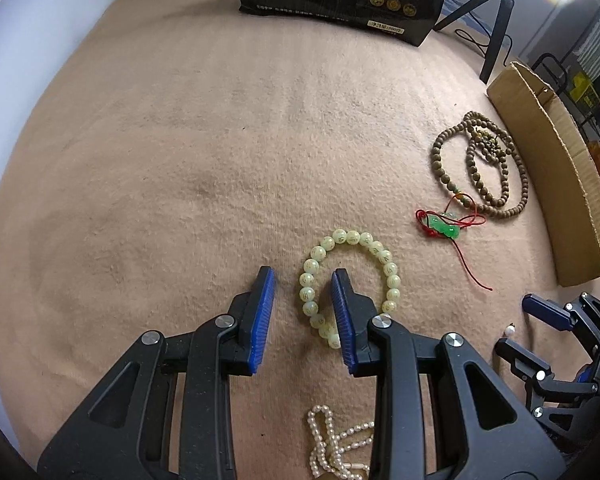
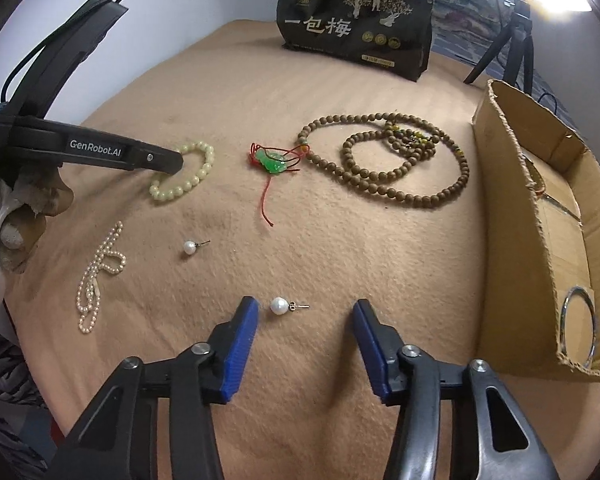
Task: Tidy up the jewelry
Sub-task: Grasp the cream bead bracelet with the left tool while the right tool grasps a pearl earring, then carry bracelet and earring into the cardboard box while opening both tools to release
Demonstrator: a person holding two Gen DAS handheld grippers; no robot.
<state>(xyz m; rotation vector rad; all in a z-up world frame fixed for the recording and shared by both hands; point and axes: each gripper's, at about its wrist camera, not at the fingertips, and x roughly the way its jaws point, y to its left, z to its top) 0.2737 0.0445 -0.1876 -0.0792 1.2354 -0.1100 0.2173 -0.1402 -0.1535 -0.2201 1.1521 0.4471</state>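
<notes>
- The left gripper [image 1: 303, 294] points steeply down at a tan cloth [image 1: 180, 160]. Its blue pads stand a little apart, straddling one side of a pale green bead bracelet [image 1: 350, 286]: one pad outside the ring, one inside. The beads are not yet pinched.
- From the right wrist view, a gloved hand [image 2: 4, 216] holds that gripper; its tip hides part of the bracelet.
- The right gripper [image 2: 304, 320] also tilts steeply down, jaws clearly apart and empty. A pearl earring [image 2: 281, 305] lies on the cloth between its fingertips, near the left pad, touching neither.
- A second pearl earring [image 2: 189, 247] lies farther off, a pearl strand [image 2: 96, 276] to its left.
- A cardboard box [image 2: 512, 216] at right is cut off by the frame; a metal ring [image 2: 580, 326] inside shows only partly.
</notes>
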